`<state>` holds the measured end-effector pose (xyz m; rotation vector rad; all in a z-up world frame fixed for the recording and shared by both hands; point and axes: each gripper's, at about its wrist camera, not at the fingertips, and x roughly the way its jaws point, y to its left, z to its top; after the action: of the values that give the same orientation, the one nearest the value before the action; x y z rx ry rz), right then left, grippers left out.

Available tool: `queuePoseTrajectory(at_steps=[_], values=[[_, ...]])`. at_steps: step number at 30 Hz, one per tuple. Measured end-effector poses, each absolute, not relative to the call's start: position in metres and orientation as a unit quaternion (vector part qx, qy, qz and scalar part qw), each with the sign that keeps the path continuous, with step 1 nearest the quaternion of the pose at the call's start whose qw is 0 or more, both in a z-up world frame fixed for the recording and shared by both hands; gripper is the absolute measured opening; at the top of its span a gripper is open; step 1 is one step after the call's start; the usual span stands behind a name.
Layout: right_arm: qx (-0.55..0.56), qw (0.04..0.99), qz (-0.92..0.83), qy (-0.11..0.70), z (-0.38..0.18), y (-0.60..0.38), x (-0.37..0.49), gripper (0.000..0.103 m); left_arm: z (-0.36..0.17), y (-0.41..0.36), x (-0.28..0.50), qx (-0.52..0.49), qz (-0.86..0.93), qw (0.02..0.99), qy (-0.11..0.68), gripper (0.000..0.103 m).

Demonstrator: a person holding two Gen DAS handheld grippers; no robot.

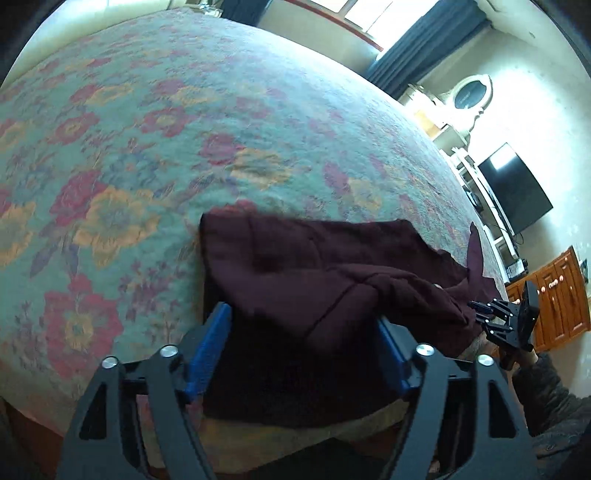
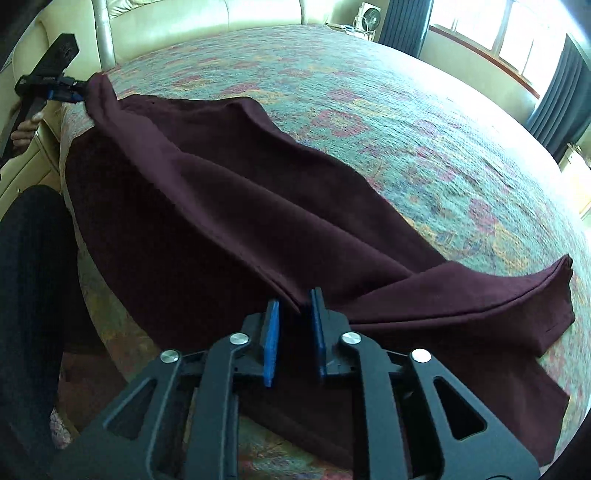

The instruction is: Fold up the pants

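Note:
Dark maroon pants (image 1: 314, 266) lie along the near edge of a floral bedspread (image 1: 147, 147), partly hanging over the side. My left gripper (image 1: 302, 314) is open, its blue pads (image 1: 210, 350) wide apart on either side of one end of the cloth. In the right wrist view the pants (image 2: 221, 206) stretch from that left gripper (image 2: 79, 92), where a corner of cloth peaks up, to my right gripper (image 2: 295, 297). The right gripper's blue pads (image 2: 271, 343) stand apart with a folded edge at their tips, not pressed. The right gripper (image 1: 480, 314) also shows at the pants' far end.
The bedspread (image 2: 406, 129) reaches far beyond the pants. A cream padded headboard (image 2: 184, 22) stands behind. A dark screen (image 1: 517, 192) and wooden cabinet (image 1: 554, 295) are at the right wall. A person's dark-clothed leg (image 2: 29, 277) stands beside the bed edge.

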<state>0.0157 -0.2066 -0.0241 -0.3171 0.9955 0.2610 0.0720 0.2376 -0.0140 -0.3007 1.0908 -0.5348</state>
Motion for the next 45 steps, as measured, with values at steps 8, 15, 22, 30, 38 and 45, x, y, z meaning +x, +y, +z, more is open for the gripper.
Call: queuePoseTrajectory(at_steps=[8,15,22,30,38,45], values=[[-0.036,0.855,0.131,0.501,-0.022,-0.217,-0.014,0.050,-0.056,0.264,0.019,-0.173,-0.179,0.787,0.565,0.076],[0.051,0.864,0.114,0.487,-0.016,-0.232,-0.023,0.053,-0.054,0.269,-0.001,-0.295,-0.160,0.765,0.549,0.076],[0.174,0.850,0.119,0.483,-0.022,-0.243,-0.016,0.054,-0.048,0.237,0.008,-0.316,-0.149,0.763,0.543,0.076],[0.188,0.848,0.124,0.480,-0.022,-0.235,-0.017,0.061,-0.043,0.232,0.004,-0.366,-0.126,0.756,0.528,0.076],[0.222,0.839,0.126,0.482,-0.029,-0.227,-0.017,0.061,-0.053,0.225,0.014,-0.367,-0.109,0.756,0.531,0.076],[0.327,0.813,0.119,0.467,-0.043,-0.231,-0.008,0.061,-0.051,0.212,0.019,-0.332,-0.054,0.777,0.532,0.049]])
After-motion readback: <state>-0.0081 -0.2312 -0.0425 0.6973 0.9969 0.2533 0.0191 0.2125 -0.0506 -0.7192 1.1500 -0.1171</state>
